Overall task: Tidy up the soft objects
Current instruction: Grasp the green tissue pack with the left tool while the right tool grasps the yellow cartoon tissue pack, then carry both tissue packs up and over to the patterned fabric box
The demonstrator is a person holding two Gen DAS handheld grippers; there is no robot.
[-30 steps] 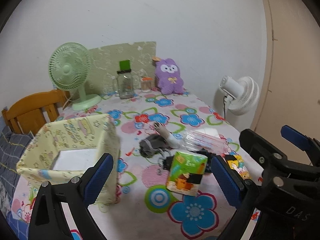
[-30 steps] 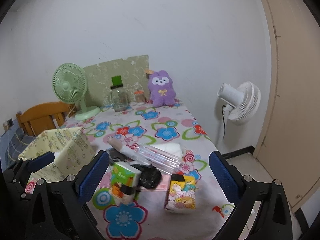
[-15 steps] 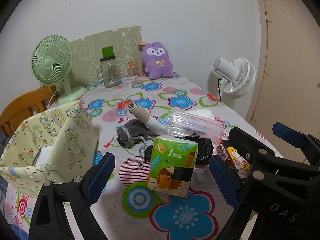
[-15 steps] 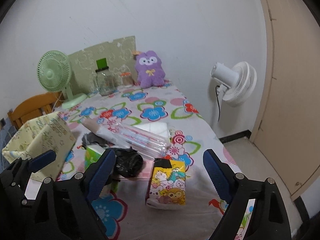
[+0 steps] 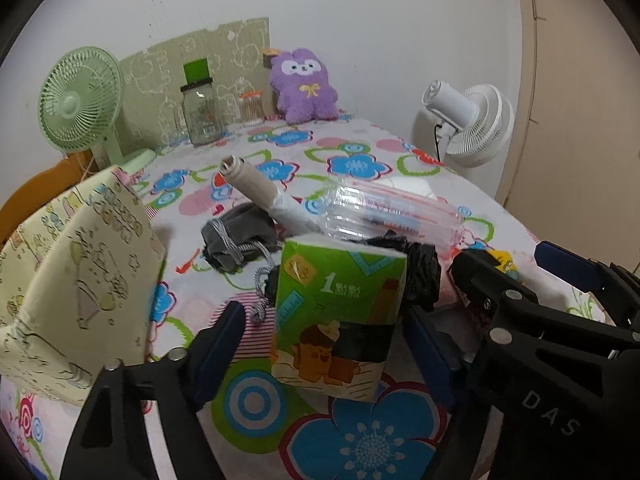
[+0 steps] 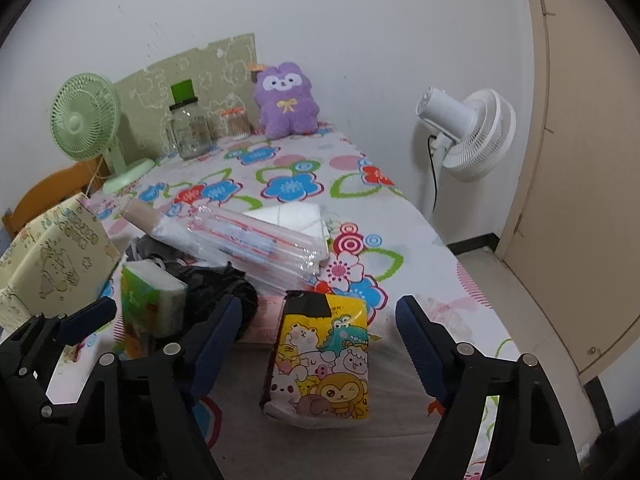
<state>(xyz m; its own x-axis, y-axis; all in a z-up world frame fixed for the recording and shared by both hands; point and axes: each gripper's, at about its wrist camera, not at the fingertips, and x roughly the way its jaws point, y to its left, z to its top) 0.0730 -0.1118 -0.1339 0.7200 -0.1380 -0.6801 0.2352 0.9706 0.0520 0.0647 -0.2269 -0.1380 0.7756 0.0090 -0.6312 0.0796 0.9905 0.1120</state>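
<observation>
Tissues: I see the green tissue pack (image 5: 336,316) upright, printed "1", between my closing left gripper (image 5: 324,344); yellow cartoon pack (image 6: 320,356) lies lengthwise between the closing right gripper (image 6: 316,340), neither touching.

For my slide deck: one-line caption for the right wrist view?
Right gripper closing around a yellow cartoon-animal tissue pack on the flowered tablecloth, pads not yet touching.

Green tissue pack (image 5: 338,312) near left, yellow cartoon-animal tissue pack (image 6: 320,354) near right, on a white tablecloth (image 6: 352,208) with blue, red flowers; purple plush (image 6: 286,100) far back, pale-green fan (image 5: 80,98) far left.
</observation>
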